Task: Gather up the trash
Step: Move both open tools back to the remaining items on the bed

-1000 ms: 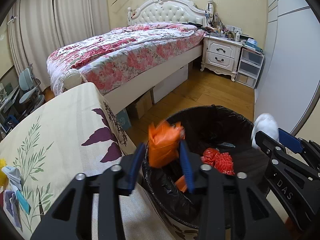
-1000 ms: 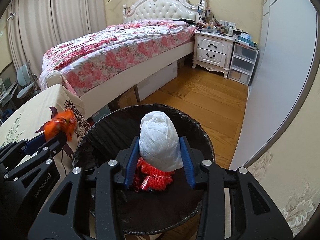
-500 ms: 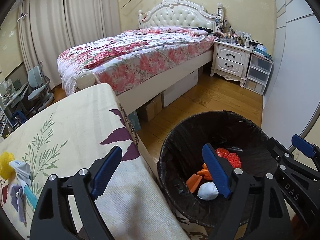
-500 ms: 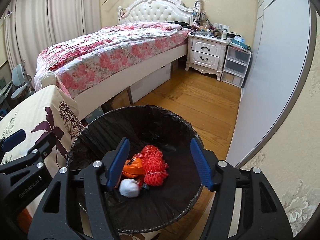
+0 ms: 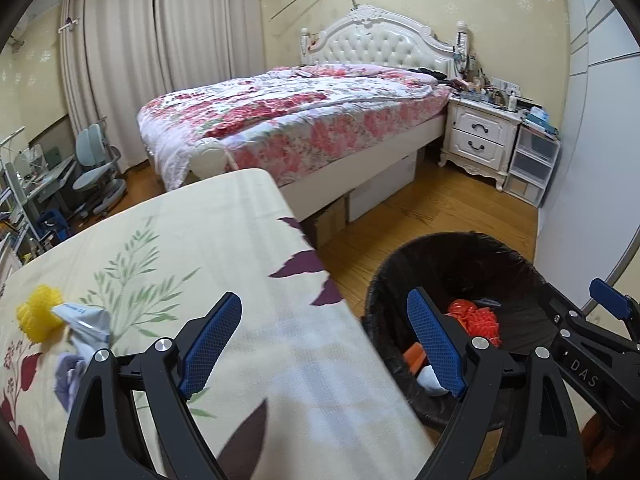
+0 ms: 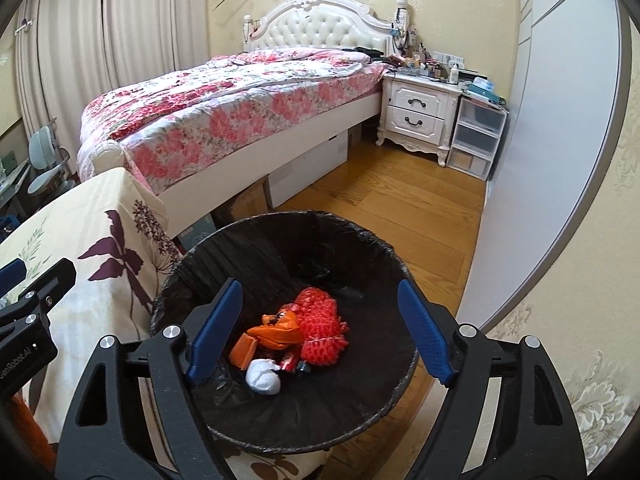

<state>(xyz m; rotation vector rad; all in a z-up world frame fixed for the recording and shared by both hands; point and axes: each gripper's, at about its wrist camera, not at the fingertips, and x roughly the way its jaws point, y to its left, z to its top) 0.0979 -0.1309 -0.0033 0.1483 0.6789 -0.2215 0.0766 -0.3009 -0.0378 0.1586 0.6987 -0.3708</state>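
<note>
Black plastic lines the round trash bin, which stands on the wooden floor just beside the table's edge, and the collected trash lies together at its bottom: a crumpled white wad nearest the camera, a crumpled orange wrapper behind it, and a bright red netted piece touching the wrapper on its right. The right gripper hangs over the bin's mouth with its blue-padded jaws opening, spread wide with nothing pinched between them; only the trash far below shows in the gap. The left gripper is likewise spread and empty, its jaws wide apart, with one pad over the tablecloth and the other over the bin's near rim. In the left wrist view the bin shows the same red, orange and white scraps partly hidden behind that pad. More trash remains on the table, which wears a cream cloth printed with green sprigs and dark purple leaves: a yellow fluffy ball near the left edge, a crumpled pale blue-and-white packet touching it, and a lilac scrap just below. Beyond the table stands a bed with a pink floral cover and a white tufted headboard, a white nightstand beside it, and a set of clear plastic drawers against the grey wardrobe.
</note>
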